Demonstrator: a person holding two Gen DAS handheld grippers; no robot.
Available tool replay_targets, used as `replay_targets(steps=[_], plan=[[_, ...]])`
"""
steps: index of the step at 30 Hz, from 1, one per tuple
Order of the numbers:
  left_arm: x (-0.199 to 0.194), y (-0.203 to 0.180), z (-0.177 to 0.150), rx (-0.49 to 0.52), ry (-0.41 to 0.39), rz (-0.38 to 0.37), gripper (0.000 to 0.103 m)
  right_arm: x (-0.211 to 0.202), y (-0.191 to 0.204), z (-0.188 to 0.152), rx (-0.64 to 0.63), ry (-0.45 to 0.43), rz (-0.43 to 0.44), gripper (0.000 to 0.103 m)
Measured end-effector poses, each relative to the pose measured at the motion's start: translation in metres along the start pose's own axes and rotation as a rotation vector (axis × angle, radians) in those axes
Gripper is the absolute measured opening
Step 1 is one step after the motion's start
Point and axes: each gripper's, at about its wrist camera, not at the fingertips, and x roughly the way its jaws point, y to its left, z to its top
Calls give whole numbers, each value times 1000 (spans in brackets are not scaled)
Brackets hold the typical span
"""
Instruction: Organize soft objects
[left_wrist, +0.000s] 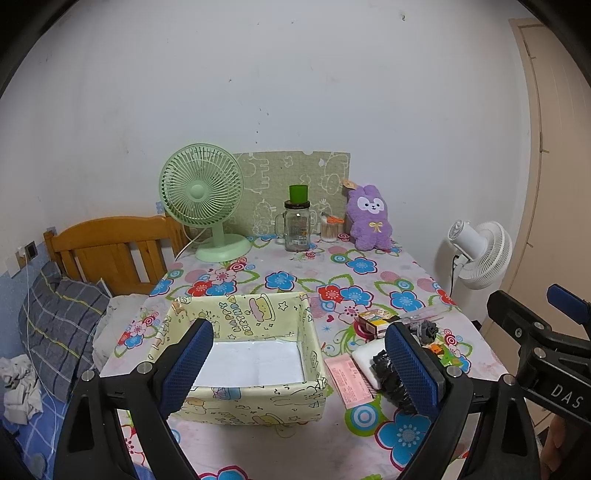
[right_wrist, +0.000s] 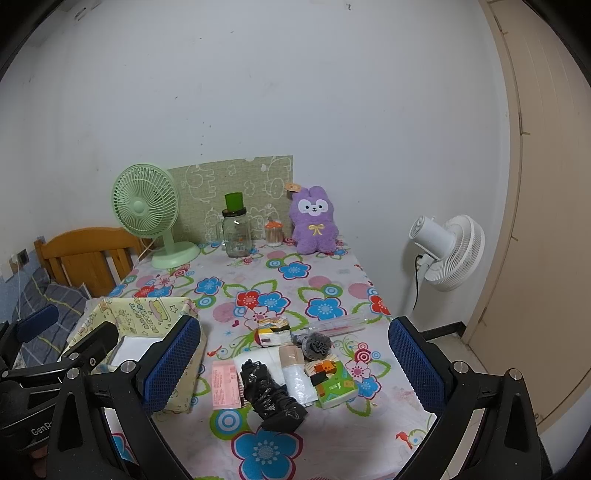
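Observation:
A pale yellow fabric box (left_wrist: 258, 402) with a white bottom stands open on the flowered table; it also shows in the right wrist view (right_wrist: 147, 314). Right of it lies a pile: a crumpled black plastic bag (right_wrist: 271, 395), a white padded pouch (right_wrist: 295, 380), a grey scrunchie (right_wrist: 317, 345), a green tissue pack (right_wrist: 338, 386), a pink card (right_wrist: 223, 384). A purple plush bunny (right_wrist: 314, 221) sits at the back. My left gripper (left_wrist: 299, 365) is open above the box front. My right gripper (right_wrist: 295, 365) is open above the pile.
A green desk fan (left_wrist: 203, 195), a glass jar with a green cup (left_wrist: 296, 225) and a cotton swab jar (left_wrist: 330, 229) stand at the table's back. A white floor fan (right_wrist: 448, 251) stands right. A bed with a wooden headboard (left_wrist: 110, 254) lies left.

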Motion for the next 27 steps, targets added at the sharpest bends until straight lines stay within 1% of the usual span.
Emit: replay_targets(steps=[15,19,23,27], plan=[[1,1,0,3,10,0,95,0,0,0,9,1,9,103],[7,-2,-2,5,29,-21,95,4,-2,-1,19,13,17,103],[12,-15,-6,31,38,-31,95,9,-3,-4,9,17,19,102],[18,-27,-10,45,40,-76,95,15,-4,-8,-8,25,16,101]])
